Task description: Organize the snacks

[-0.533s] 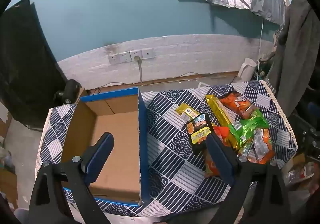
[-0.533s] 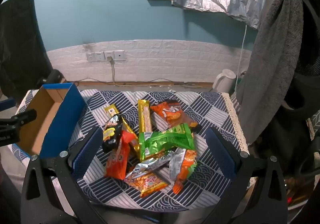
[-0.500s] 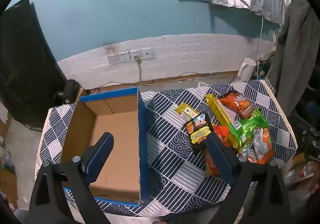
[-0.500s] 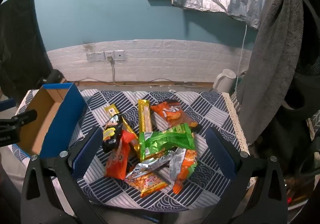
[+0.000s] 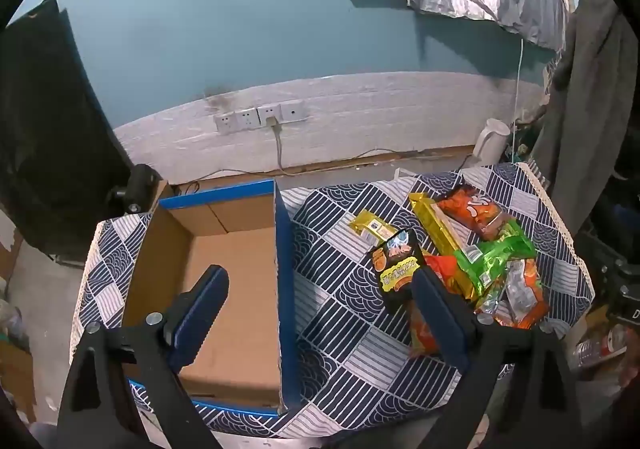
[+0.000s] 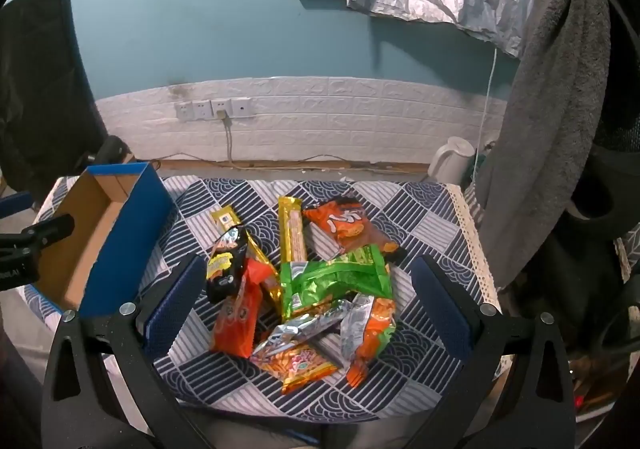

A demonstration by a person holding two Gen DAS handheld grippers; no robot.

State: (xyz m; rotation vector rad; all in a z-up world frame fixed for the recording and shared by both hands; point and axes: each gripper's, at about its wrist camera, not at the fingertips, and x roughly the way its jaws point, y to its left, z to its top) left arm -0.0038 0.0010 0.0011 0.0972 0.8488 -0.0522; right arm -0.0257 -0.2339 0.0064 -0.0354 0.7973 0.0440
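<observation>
The left gripper [image 5: 320, 297] hangs above the near edge of the table with its jaws spread wide and nothing between them. Its left finger [image 5: 200, 313] lies over the floor of the cardboard box [image 5: 236, 289]; its right finger [image 5: 438, 317] lies over the near edge of the snack pile. The blue right wall of the box runs between the two fingers.

The right gripper [image 6: 306, 299] hangs above the snack pile [image 6: 312, 289], jaws likewise spread wide and holding nothing. The pile sits between its two fingers in this view, with no contact visible.

Snack positions, right wrist view:
- The black packet [image 6: 224, 269] lies at the left of the pile, overlapping an orange-red packet [image 6: 238, 321].
- The long gold packet [image 6: 292, 229] points toward the wall.
- A small yellow packet [image 6: 225, 219] lies just left of it.
- The orange bag [image 6: 344, 229] lies at the far right.
- The green bag [image 6: 336, 281] lies in the centre.
- The silver packet [image 6: 304, 331], an orange-and-silver packet [image 6: 370, 323] and a flat orange packet [image 6: 300, 365] lie nearest the camera.

All snacks rest on the patterned tablecloth [image 6: 424, 209], right of the box. The box stands open at the left end of the table, with no snack visible inside it.

Beyond the table, a white kettle [image 6: 452, 159] stands by the wall, and a row of wall sockets [image 6: 214, 109] is mounted on the white brick panel.
</observation>
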